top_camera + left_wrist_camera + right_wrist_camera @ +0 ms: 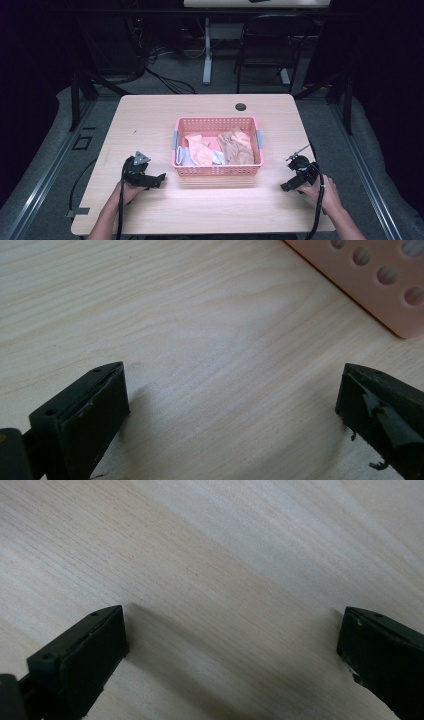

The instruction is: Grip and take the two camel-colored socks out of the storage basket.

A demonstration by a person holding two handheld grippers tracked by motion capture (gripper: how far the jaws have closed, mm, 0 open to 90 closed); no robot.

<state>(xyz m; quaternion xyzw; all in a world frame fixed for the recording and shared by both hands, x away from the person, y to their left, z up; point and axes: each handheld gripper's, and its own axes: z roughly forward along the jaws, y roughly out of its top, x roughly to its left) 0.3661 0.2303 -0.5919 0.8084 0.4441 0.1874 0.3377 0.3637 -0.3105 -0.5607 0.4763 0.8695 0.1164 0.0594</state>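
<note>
A pink perforated basket stands in the middle of the light wooden table. Crumpled cloths lie in it: peach, tan and pale grey-white. My left gripper rests on the table left of the basket, jaws wide apart over bare wood, nothing between them. The basket's corner shows at the top right of the left gripper view. My right gripper sits right of the basket, also open over bare wood.
A dark cable hole sits near the table's far edge. Behind the table stand a black chair and a white desk leg among floor cables. Black cables trail from both grippers off the near edge.
</note>
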